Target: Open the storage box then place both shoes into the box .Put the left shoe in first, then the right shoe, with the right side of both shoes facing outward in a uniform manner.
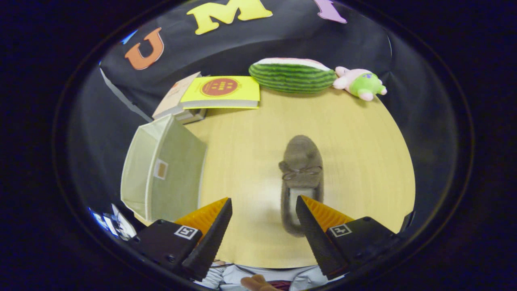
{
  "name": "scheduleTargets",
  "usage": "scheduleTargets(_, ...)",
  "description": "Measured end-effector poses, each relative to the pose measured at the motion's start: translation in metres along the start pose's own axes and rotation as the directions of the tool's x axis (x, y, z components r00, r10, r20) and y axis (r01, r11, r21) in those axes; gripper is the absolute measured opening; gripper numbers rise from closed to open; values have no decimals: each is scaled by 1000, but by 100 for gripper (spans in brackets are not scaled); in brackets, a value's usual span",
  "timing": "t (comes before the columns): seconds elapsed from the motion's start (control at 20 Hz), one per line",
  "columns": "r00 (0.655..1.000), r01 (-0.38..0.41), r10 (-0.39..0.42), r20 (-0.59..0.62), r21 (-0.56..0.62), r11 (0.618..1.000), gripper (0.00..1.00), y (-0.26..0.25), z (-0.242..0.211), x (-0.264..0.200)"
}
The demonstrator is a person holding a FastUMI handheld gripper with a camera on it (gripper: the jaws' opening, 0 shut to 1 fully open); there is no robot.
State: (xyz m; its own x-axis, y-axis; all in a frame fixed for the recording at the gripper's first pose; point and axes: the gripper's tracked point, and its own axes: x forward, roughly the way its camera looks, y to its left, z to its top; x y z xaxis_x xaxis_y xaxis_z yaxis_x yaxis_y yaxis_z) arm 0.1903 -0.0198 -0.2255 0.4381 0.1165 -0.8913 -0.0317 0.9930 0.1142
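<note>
A grey-brown furry shoe (301, 169) with a small bow lies on the wooden table (250, 137), toe pointing away and heel toward me. My gripper (263, 202) hangs above the table, open, with nothing between its fingers. The shoe's heel lies beside and partly under the right finger (313, 226), not between the two. A pale green fabric storage box (163, 169) stands just ahead of and outside the left finger (214, 230); its lid looks shut, with a small label on its top. Another brown shape (256, 283) shows below the table's near edge; I cannot tell what it is.
At the back of the table lie a yellow book (221, 92) on other books, a watermelon-shaped cushion (291, 74) and a pink and green plush toy (360, 83). A person's clothed legs (242, 277) are at the near edge. Bare wood lies between box and shoe.
</note>
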Motion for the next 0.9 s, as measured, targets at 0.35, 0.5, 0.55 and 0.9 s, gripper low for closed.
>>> scheduleTargets(0.35, 973, 213, -214, -90, -14, 977, 98, -81, -15, 48)
scheduleTargets(0.5, 968, 222, -229, -104, -73, 972, 65, -94, -13, 73)
scheduleTargets(0.55, 972, 174, -184, -144, -76, 982, 41, -86, -18, 77)
scheduleTargets(0.9, 978, 95, -98, -184, -27, 995, 6, -76, -21, 67)
